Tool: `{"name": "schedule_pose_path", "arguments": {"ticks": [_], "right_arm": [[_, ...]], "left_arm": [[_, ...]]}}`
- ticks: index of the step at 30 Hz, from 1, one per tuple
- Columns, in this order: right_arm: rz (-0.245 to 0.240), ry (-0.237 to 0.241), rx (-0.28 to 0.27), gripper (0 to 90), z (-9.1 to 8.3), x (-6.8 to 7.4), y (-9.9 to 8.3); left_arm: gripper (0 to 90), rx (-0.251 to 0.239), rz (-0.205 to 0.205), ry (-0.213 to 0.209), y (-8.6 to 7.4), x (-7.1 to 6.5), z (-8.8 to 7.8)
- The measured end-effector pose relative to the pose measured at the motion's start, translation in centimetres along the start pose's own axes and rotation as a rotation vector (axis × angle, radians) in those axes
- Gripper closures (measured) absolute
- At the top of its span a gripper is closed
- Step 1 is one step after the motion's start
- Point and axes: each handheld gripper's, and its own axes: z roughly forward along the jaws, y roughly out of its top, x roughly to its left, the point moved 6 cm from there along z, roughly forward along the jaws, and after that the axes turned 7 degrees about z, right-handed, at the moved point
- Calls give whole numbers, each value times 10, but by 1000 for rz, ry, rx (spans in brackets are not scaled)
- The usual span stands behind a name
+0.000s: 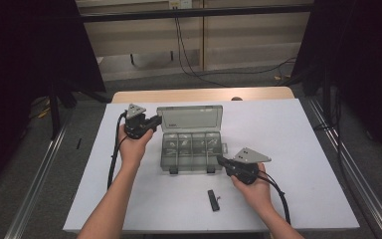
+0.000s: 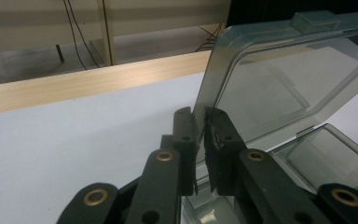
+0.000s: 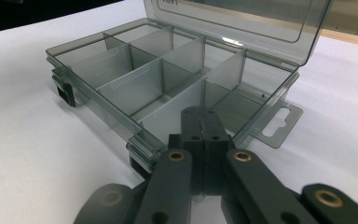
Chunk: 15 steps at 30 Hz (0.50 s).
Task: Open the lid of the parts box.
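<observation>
- Right gripper (image 3: pixel 204 122): both black jaws pressed flat together, nothing between them, tips at the near corner of the box.
- Compartment box (image 3: pixel 93 93): smoky clear plastic, on a white table (image 3: pixel 32 168), divider walls (image 3: pixel 168 70) splitting it into compartments.
- Lid (image 3: pixel 242 23): raised, standing at the far edge.
- Hang tab (image 3: pixel 279 122): slotted, sticks out flat at the box's right end.
- Dark latches (image 3: pixel 65 93): along the near front wall.

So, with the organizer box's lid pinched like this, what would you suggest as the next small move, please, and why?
Probably swing the lid a little further back with the left gripper. Its jaws are clamped on the lid's side edge and the lid stands roughly upright, while the right gripper, shut with nothing in it, is at the front right corner of the organizer box.
</observation>
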Motion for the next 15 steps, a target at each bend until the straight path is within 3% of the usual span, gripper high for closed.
{"name": "schedule_pose_path", "arguments": {"ticks": [15], "right_arm": [[-3,-1,-1,900,0,0,0]], "left_arm": [[838,20,-8,18,-5,2,8]]}}
